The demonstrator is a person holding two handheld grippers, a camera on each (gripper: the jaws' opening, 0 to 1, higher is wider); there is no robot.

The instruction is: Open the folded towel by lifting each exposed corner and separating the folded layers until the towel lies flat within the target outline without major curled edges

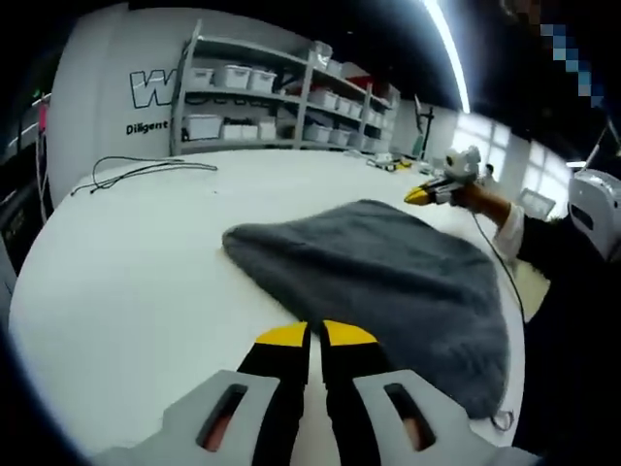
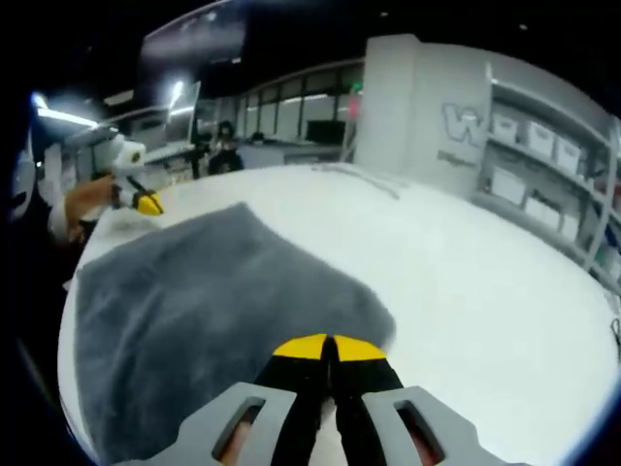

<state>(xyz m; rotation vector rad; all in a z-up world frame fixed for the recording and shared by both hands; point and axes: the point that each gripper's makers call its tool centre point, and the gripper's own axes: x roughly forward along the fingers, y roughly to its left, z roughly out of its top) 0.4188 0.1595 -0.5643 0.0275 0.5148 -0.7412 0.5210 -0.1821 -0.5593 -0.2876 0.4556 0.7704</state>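
Note:
A grey towel (image 1: 388, 272) lies spread on the white round table (image 1: 136, 262), with a rounded, slightly raised edge on its left side in the left gripper view. My left gripper (image 1: 315, 335) is shut, its yellow tips at the towel's near edge with nothing seen between them. A hand holds my right gripper (image 1: 427, 194) by the towel's far corner. In the right gripper view the towel (image 2: 204, 301) fills the left half. My right gripper (image 2: 327, 347) is shut at its near edge, and the left gripper (image 2: 147, 204) sits beside the far corner.
A black cable (image 1: 146, 173) lies on the far side of the table. Shelves with white bins (image 1: 281, 97) stand behind it. The table edge (image 2: 68, 388) runs close along the towel. A person's dark sleeve (image 1: 563, 252) is at the right.

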